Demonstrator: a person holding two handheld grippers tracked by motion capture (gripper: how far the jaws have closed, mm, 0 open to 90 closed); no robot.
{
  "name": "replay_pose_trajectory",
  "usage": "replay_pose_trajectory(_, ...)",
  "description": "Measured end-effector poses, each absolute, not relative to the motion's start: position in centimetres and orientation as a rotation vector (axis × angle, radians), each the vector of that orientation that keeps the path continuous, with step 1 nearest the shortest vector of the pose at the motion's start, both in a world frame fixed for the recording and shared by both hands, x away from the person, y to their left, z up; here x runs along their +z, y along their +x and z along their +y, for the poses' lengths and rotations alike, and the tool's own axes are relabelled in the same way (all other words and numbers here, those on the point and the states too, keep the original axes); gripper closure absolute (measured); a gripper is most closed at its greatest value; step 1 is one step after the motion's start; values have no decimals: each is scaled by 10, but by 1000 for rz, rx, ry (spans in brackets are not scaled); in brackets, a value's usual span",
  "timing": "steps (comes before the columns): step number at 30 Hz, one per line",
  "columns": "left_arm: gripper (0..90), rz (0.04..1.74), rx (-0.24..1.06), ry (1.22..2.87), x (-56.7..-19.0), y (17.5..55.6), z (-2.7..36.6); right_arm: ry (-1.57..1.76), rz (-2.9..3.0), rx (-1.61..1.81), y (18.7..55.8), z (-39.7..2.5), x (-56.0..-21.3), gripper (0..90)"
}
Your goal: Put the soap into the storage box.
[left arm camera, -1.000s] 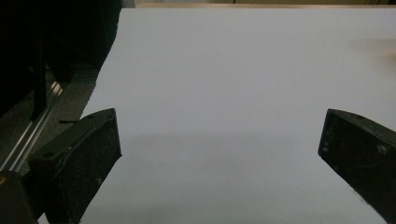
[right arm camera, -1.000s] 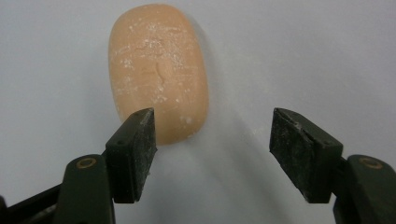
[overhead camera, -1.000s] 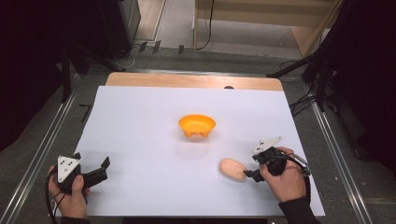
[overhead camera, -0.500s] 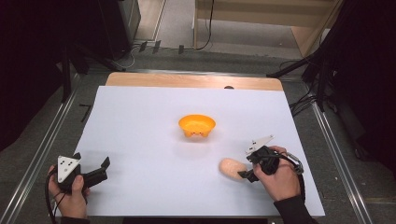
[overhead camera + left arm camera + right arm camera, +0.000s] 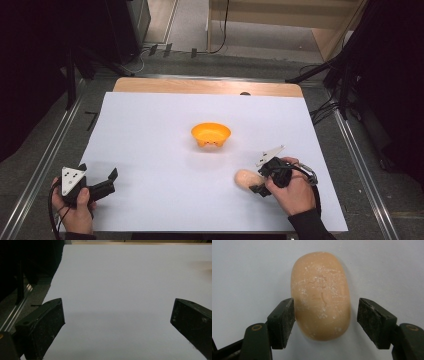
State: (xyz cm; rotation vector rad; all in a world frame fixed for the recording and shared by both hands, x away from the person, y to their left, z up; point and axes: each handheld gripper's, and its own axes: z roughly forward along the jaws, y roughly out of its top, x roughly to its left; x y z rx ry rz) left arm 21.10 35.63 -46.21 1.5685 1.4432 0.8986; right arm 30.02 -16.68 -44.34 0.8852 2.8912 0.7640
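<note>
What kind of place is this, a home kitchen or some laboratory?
Most likely a lab or recording setup, not a kitchen: a table under a plain white sheet, cables on the floor, dark stands around it, and only an orange bowl and a bread-like roll.

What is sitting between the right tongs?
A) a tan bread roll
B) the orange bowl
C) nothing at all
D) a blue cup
A: in the right gripper view, the tan bread roll lies on the white table between the jaws of the right tongs, which are open around it and not yet squeezing; the orange bowl sits farther away.
</note>
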Motion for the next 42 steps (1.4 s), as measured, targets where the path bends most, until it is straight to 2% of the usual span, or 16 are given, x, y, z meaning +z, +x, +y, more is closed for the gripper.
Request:
replay_pose_trajectory(30,0,1442,900,1568,-462,211,356,833,2869,629,297,-139,-456,317)
replay_pose_trajectory(42,0,1440,901,1567,-462,211,356,764,2872,662,297,-142,-456,326)
